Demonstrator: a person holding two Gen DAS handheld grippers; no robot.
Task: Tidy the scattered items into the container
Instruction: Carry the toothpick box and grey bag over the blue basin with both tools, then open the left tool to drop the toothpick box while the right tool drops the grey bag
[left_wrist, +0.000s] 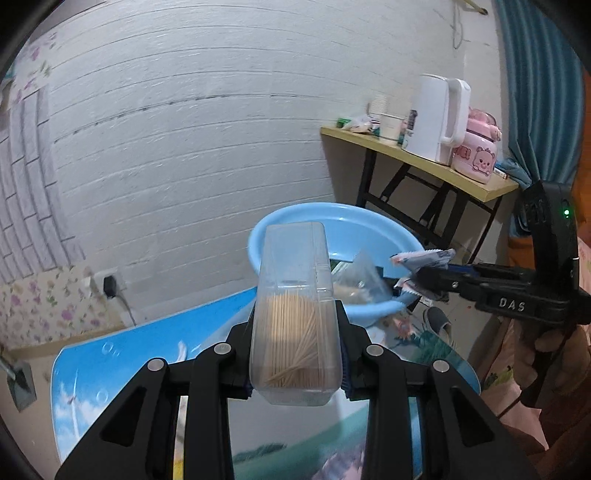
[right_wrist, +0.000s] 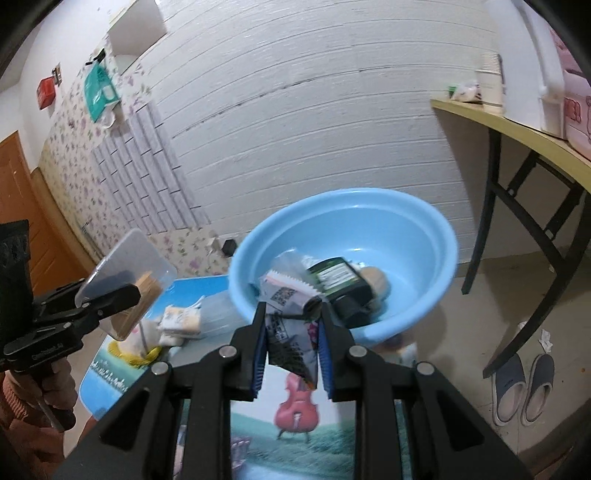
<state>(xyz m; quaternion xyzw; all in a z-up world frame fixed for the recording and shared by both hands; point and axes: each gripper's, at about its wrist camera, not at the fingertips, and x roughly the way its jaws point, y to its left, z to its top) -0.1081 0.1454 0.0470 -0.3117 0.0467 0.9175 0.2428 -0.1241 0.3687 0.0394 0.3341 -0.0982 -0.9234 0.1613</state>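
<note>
My left gripper (left_wrist: 295, 354) is shut on a clear plastic toothpick box (left_wrist: 295, 306), held upright above the table, with the light blue basin (left_wrist: 295, 218) just beyond it. My right gripper (right_wrist: 291, 328) is shut on a crinkled grey and white snack packet (right_wrist: 288, 317), close to the near rim of the basin (right_wrist: 439, 236). In the basin lie a dark green packet (right_wrist: 340, 280), a clear bag and a tan round item (right_wrist: 376, 282). The left wrist view shows my right gripper (left_wrist: 424, 273) with its packet (left_wrist: 424, 258) at the basin's right side. The right wrist view shows my left gripper (right_wrist: 110, 295) with the box (right_wrist: 125, 269) at far left.
A low table with a picture-printed top (right_wrist: 295, 424) carries the basin, a small wrapped pack (right_wrist: 181, 321) and a yellow-and-white item (right_wrist: 136, 347). A yellow side table (left_wrist: 417, 158) with a white kettle (left_wrist: 439, 118) and a pink jar stands at the right. Slippers (right_wrist: 524, 387) lie on the floor.
</note>
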